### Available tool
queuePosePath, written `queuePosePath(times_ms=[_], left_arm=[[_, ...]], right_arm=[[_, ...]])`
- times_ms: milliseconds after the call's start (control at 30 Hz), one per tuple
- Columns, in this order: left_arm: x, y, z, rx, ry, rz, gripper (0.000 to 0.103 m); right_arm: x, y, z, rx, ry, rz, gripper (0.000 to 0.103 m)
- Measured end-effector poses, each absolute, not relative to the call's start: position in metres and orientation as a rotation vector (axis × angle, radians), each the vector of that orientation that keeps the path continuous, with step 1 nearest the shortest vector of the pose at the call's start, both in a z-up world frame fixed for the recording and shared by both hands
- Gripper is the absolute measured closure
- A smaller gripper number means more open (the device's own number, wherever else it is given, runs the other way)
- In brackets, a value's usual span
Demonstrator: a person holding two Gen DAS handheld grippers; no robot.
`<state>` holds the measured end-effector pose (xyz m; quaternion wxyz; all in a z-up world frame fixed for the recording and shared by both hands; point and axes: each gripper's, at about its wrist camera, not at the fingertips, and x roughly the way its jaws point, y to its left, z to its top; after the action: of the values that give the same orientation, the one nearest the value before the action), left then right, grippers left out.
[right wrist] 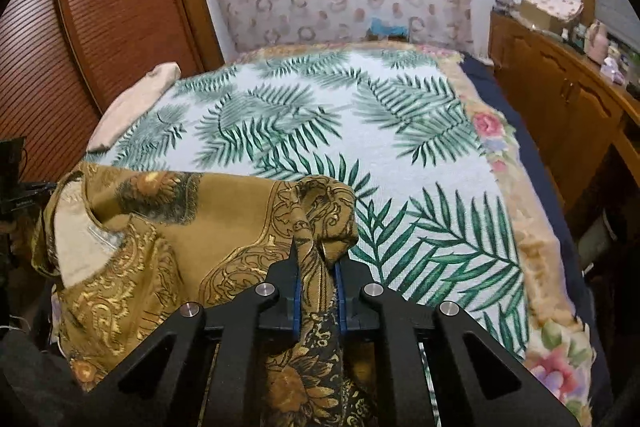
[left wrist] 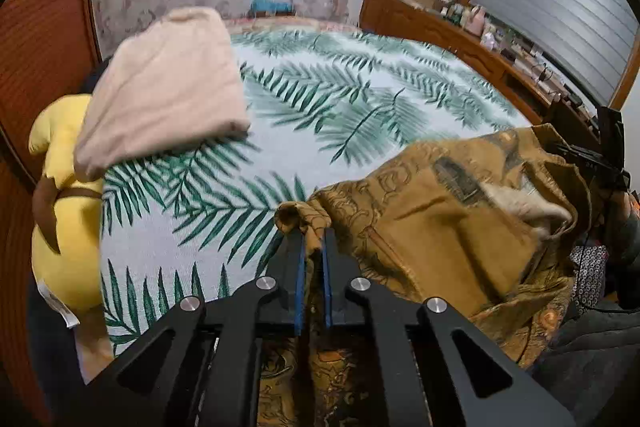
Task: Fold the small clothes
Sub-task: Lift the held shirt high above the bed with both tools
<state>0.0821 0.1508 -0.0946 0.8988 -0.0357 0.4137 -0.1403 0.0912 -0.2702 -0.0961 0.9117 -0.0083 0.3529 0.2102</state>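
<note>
A mustard-gold patterned garment [left wrist: 440,211] hangs between my two grippers above the near edge of the bed. My left gripper [left wrist: 314,239] is shut on one bunched corner of it. My right gripper [right wrist: 318,255] is shut on another bunched corner, and the cloth [right wrist: 160,227] spreads to its left with a pale lining showing. A folded beige garment [left wrist: 168,83] lies on the bed at the far left; it also shows in the right wrist view [right wrist: 136,99].
The bed has a palm-leaf cover [right wrist: 360,131] with a floral blanket edge [right wrist: 552,367] at the right. A yellow plush toy [left wrist: 64,219] sits at the bed's left side. A wooden sideboard [right wrist: 568,95] with clutter runs along the right. A louvred wooden door [right wrist: 80,39] stands left.
</note>
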Motion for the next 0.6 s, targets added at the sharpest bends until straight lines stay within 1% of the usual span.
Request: queuePosePath(times_ms=[200,400,600], left_arm=[[0.048,0.151,-0.035,-0.130,0.684,-0.323,0.096],[0.007,0.139,0.032,-0.082,0.504,-0.318,0.097],[-0.024,0.137,0.088,-0.055,0.348,-0.311,0.097]], right_arm=[[0.055,-0.280,-0.058,0.016,0.619,0.462,0.092],[0.009,-0.290,-0.001,0.018,0.463,0.520,0.092],[-0.021,-0.309,0.045,0.034,0.365,0.549,0.092]])
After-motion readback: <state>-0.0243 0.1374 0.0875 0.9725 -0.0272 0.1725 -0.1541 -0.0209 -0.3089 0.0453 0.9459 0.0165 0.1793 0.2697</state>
